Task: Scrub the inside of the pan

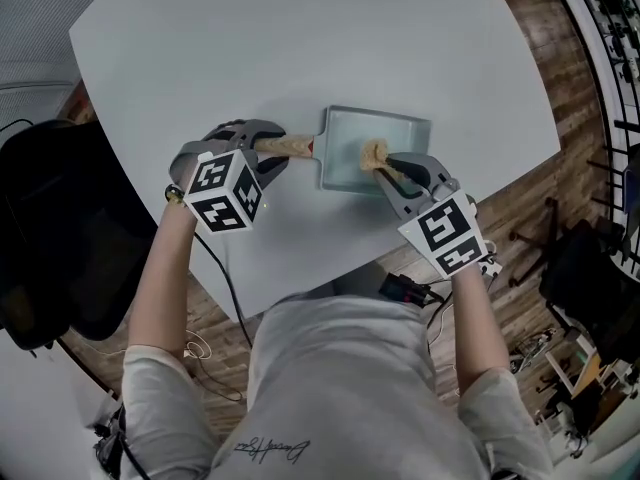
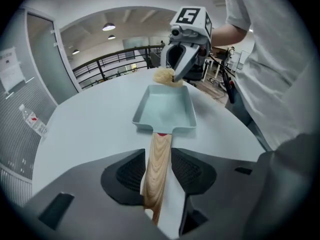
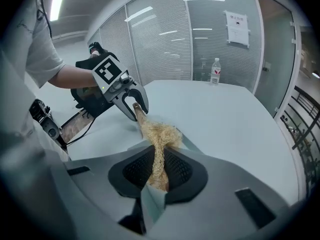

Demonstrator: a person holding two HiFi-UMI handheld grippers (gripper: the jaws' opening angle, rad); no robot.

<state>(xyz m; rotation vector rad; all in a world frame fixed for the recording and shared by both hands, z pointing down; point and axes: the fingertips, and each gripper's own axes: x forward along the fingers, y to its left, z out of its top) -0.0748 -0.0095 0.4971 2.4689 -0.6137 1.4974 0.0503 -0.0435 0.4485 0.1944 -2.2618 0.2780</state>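
Left gripper view: left gripper (image 2: 159, 170) open astride wooden handle (image 2: 160, 146) of the pan (image 2: 167, 111), likely steadying it; right gripper (image 2: 174, 78) clamps fibre scrubber (image 2: 162, 76) inside

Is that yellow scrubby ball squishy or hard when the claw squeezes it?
Probably squishy: the scrubber looks like loose tangled fibres, and it is pinched thin where the right claw grips it. Likely very light and not slippery, since the strands look rough.
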